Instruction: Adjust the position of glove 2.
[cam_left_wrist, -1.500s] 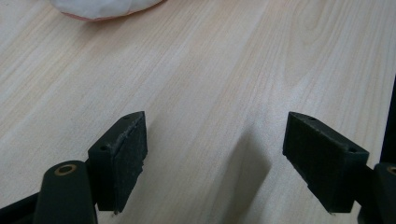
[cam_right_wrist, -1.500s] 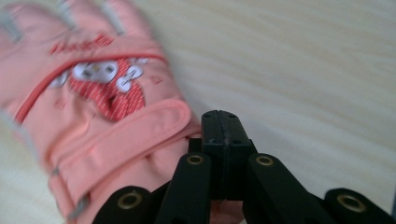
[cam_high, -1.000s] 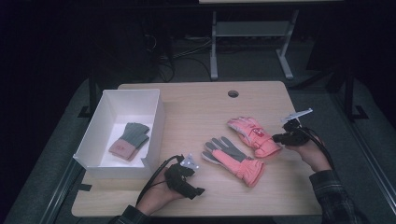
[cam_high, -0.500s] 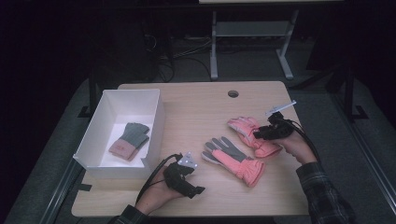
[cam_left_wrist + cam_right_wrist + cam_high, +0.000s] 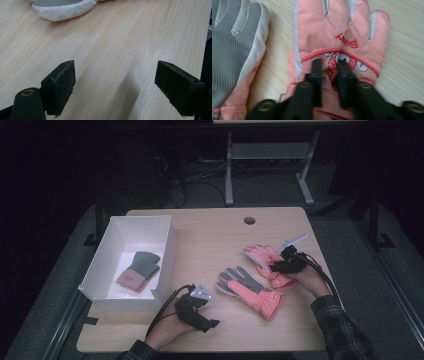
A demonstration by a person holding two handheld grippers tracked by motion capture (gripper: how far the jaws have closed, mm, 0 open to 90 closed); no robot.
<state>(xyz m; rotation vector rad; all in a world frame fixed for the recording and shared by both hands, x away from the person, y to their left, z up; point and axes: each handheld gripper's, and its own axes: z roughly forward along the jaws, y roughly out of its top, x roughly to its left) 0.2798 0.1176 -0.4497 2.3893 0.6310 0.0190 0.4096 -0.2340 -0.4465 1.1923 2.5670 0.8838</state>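
Black jaws of the right gripper [image 5: 329, 66] stand nearly together on the back of a pink padded glove with red embroidery [image 5: 342, 32], pinching a fold of its fabric just below the red seam; in the high view the right gripper [image 5: 281, 265] sits on this glove's cuff end. The pink padded glove [image 5: 267, 262] lies flat on the light wooden table [image 5: 210, 235], fingers pointing away from the person. Just beside that glove, toward the person's left, lies a second pink glove, grey palm up [image 5: 250, 290]. Farther left of it the left gripper [image 5: 212, 322] rests low over bare wood, its jaws spread wide with nothing between them. Well apart from the glove, at the table's left edge, a white open box [image 5: 165, 250] holds a grey-and-pink knitted glove [image 5: 138, 270].
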